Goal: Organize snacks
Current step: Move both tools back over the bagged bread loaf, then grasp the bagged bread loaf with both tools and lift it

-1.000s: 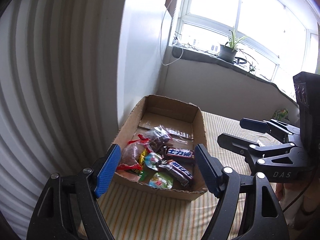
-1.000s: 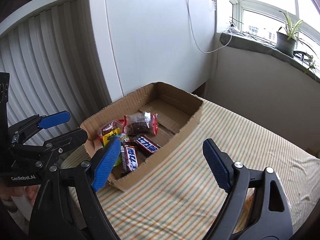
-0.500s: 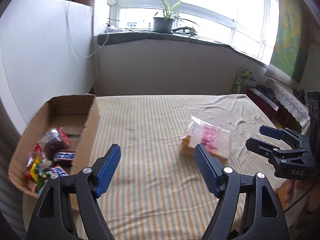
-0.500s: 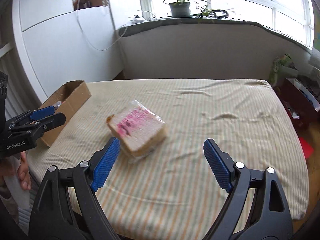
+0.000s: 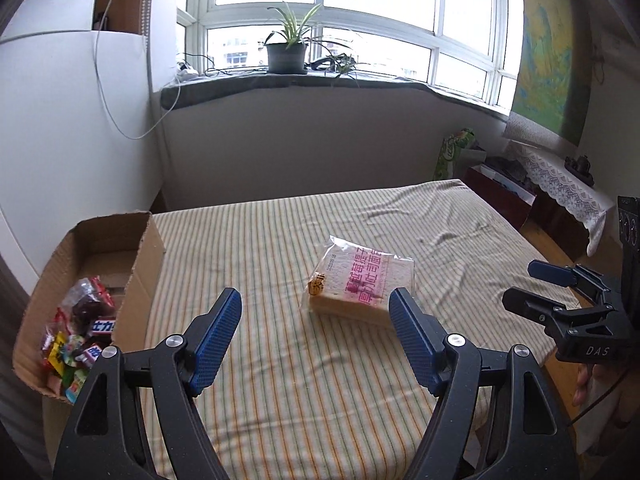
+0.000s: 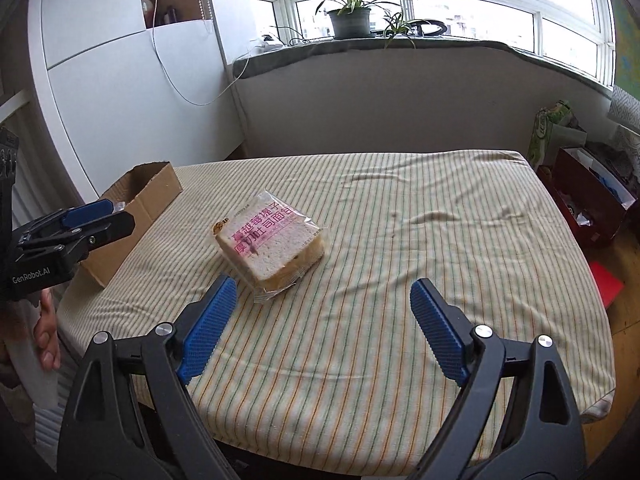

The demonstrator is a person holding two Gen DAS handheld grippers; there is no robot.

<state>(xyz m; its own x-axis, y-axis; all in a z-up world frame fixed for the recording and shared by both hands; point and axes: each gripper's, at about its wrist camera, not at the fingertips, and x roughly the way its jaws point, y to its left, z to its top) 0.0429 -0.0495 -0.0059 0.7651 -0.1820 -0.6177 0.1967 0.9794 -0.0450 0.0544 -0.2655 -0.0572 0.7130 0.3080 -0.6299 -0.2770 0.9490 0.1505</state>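
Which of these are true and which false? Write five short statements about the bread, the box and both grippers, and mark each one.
1. The bagged bread lies on the striped cloth, outside the cardboard box. True.
2. The right gripper is clamped on the bread. False: its jaws stand apart with nothing between them, having just been opening.
3. The box holds wrapped snacks. True.
4. The left gripper carries a candy bar. False: it is open and empty.
5. The potted plant stands on the table. False: it is on the windowsill.
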